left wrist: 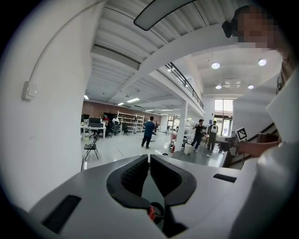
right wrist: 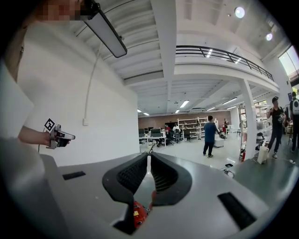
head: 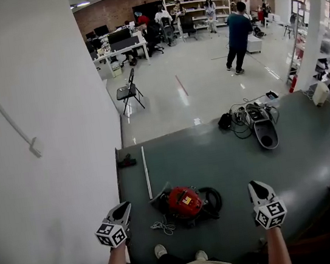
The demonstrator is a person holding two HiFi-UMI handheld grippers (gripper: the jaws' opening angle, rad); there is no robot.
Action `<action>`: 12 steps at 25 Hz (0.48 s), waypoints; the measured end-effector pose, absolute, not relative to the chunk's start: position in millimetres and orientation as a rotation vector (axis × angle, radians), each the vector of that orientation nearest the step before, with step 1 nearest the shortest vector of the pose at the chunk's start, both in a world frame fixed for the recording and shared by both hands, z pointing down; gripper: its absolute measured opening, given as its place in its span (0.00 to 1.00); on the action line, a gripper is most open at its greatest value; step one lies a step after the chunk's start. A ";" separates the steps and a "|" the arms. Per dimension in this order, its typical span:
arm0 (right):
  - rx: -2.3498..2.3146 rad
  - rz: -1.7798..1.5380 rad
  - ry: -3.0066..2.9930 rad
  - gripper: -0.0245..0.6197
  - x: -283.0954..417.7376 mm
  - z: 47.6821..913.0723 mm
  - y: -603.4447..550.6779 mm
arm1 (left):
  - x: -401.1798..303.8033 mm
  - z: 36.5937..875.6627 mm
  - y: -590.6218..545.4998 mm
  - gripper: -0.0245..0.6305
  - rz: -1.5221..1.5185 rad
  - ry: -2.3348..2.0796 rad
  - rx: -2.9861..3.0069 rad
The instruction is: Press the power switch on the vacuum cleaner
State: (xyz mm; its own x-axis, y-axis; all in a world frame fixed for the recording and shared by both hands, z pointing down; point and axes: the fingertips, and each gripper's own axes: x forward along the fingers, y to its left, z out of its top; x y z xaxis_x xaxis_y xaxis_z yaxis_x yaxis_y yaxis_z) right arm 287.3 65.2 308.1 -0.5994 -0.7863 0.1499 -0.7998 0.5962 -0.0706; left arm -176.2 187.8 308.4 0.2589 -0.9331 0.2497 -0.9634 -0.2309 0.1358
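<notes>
Your left gripper (head: 121, 210) and right gripper (head: 257, 187) are both pinched tip to tip, holding nothing; the red vacuum cleaner (head: 184, 201) lies on the grey mat (head: 230, 155) between them, just ahead of your feet, well apart from both. Its switch isn't discernible from here — a blind jab could strike casing or shove the canister aside; the loose cord (head: 163, 225) may snag your shoe.

Vacuum cleaner (head: 178, 201): pwr switch too small to tell, poss. by the yellow patch (head: 187, 200).
</notes>
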 end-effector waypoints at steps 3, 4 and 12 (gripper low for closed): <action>1.341 0.308 -2.755 0.06 278.8 318.3 55.8 | -178.3 330.8 179.9 0.05 0.189 -1.758 2.241; 1.333 0.342 -2.771 0.06 272.4 320.7 52.2 | -177.3 338.7 174.1 0.05 0.200 -1.748 2.237; 1.152 0.437 -2.795 0.19 200.0 343.1 46.3 | -127.0 372.4 125.9 0.05 0.245 -1.597 2.303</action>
